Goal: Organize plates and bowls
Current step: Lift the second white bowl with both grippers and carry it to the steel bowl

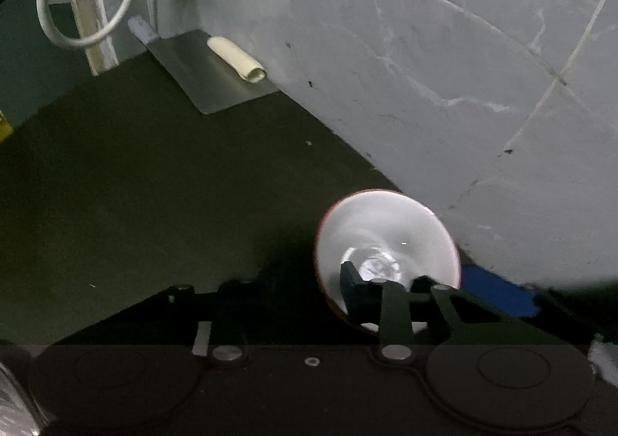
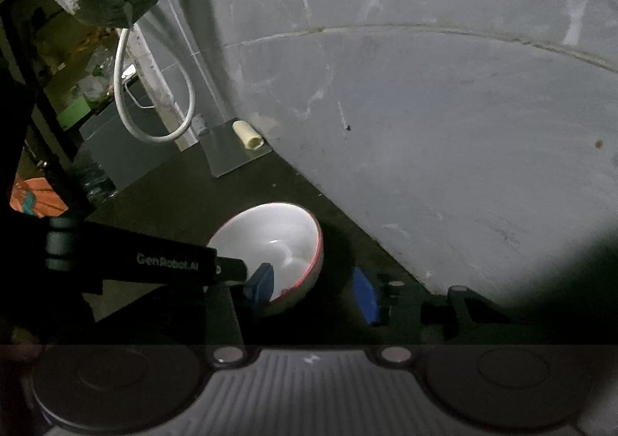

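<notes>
White red-rimmed bowl (image 2: 276, 246) rests on the dark countertop (image 1: 135, 184); right gripper (image 2: 314, 291) jaws spread wide, empty; left gripper (image 1: 417, 293) state unclear.

Ahead-left of the jaws, dark counter (image 1: 135, 184) lies open. Grey wall (image 1: 444, 68) bounds the right. Metal sheet (image 1: 208, 68) and hanging cable (image 1: 77, 38) obstruct far ahead.
</notes>
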`<state>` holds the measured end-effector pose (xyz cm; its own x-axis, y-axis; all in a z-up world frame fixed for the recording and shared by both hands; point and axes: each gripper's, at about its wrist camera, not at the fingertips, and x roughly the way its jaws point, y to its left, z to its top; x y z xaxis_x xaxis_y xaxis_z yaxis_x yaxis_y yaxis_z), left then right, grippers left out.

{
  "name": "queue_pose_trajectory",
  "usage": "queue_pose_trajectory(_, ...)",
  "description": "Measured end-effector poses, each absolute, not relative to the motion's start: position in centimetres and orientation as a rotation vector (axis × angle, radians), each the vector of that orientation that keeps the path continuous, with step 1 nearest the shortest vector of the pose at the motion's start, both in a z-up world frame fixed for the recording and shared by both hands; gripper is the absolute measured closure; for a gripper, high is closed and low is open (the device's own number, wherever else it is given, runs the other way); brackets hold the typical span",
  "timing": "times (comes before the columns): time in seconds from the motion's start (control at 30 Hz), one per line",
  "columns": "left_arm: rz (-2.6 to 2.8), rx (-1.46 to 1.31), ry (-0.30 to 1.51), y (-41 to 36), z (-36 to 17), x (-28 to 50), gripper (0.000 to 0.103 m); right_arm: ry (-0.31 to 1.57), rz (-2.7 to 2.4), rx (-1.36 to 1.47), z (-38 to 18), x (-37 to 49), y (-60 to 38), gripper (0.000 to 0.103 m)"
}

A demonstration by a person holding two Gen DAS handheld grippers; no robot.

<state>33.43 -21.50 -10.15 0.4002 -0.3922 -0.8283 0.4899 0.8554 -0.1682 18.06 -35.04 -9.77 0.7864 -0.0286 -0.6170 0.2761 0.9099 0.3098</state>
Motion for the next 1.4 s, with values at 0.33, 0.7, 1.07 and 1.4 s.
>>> queue_pose_trajectory(0.33, -0.579, 0.055, 1.02, -20.7, -10.1, 32.5, 0.086, 0.669, -0.09, 0.406, -9.9, 18.6, -34.7, 0.066)
queue_pose_trajectory(0.7, -0.543, -0.045, 0.998, -15.3, -8.2, 28.1, 0.086, 0.658, 0.035, 0.42, -7.9, 14.6, -32.3, 0.067)
queue_pose_trajectory(1.07, -0.534, -0.122, 0.921, -9.3, -3.8, 22.0, 0.086, 0.605, 0.111, 0.371, -3.7, 9.7, -28.1, 0.069)
queue_pose_trajectory(1.4, -0.525, -0.227, 0.851, -4.7, -0.6, 16.7, 0.086, 0.603, 0.21, 0.331, -0.1, 4.9, -24.5, 0.069)
